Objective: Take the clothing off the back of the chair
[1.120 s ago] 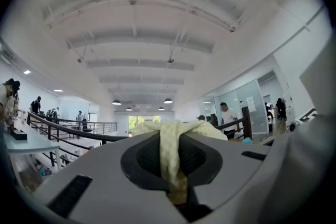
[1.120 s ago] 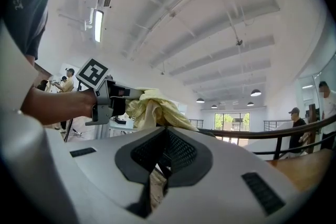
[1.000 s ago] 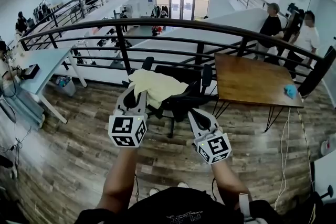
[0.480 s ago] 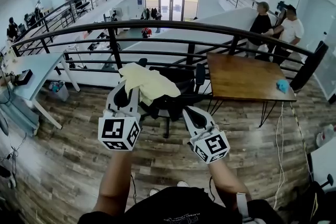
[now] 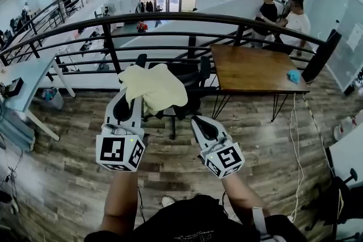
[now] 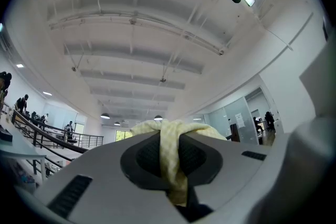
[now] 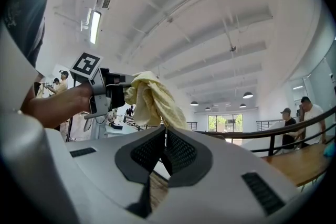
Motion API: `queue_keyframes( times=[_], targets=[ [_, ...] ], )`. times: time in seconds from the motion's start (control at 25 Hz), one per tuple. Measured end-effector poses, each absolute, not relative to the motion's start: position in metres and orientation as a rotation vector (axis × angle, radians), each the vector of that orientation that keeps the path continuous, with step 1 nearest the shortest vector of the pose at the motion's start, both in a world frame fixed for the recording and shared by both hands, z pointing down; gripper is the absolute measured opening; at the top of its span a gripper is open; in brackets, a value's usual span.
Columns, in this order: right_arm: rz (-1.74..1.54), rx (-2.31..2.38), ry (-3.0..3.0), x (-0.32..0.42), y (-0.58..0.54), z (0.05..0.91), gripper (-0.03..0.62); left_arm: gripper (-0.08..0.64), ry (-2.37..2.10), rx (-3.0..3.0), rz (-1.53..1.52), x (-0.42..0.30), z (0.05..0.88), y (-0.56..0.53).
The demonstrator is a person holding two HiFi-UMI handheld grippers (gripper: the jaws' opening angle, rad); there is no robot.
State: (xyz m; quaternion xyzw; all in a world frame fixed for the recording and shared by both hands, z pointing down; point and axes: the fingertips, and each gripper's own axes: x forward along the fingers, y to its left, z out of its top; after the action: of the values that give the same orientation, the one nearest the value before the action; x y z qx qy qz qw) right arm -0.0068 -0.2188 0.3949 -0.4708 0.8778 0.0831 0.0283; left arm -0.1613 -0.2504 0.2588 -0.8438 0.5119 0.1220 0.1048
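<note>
A pale yellow garment [image 5: 154, 88] hangs bunched from my left gripper [image 5: 131, 101], lifted clear of the black office chair [image 5: 190, 72] behind it. In the left gripper view a fold of the yellow cloth [image 6: 170, 152] is pinched between the dark pads of that gripper [image 6: 170, 136]. My right gripper [image 5: 198, 123] sits to the right of the garment and apart from it. Its jaws [image 7: 164, 152] stand together with nothing between them. From the right gripper view, the cloth [image 7: 152, 98] dangles off the left gripper [image 7: 105, 94] at the upper left.
A black railing [image 5: 170, 18] curves behind the chair. A wooden table [image 5: 255, 68] with a small blue thing [image 5: 293, 76] stands to the right; a white desk [image 5: 25, 73] is on the left. Two people [image 5: 266, 8] stand beyond the railing. Cables trail on the wood floor at right.
The left gripper has risen and drawn back with the garment, which has come off the chair back and now hangs free. The right gripper has pulled back alongside it, still shut.
</note>
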Motion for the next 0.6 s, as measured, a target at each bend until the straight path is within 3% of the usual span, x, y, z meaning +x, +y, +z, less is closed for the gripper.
queue_keyframes(
  times=[0.6],
  targets=[
    [0.175,-1.429,2.716,0.04,-0.167,0.413,0.023,0.044,1.624,-2.508,0.274,-0.131,0.301,-0.186]
  ],
)
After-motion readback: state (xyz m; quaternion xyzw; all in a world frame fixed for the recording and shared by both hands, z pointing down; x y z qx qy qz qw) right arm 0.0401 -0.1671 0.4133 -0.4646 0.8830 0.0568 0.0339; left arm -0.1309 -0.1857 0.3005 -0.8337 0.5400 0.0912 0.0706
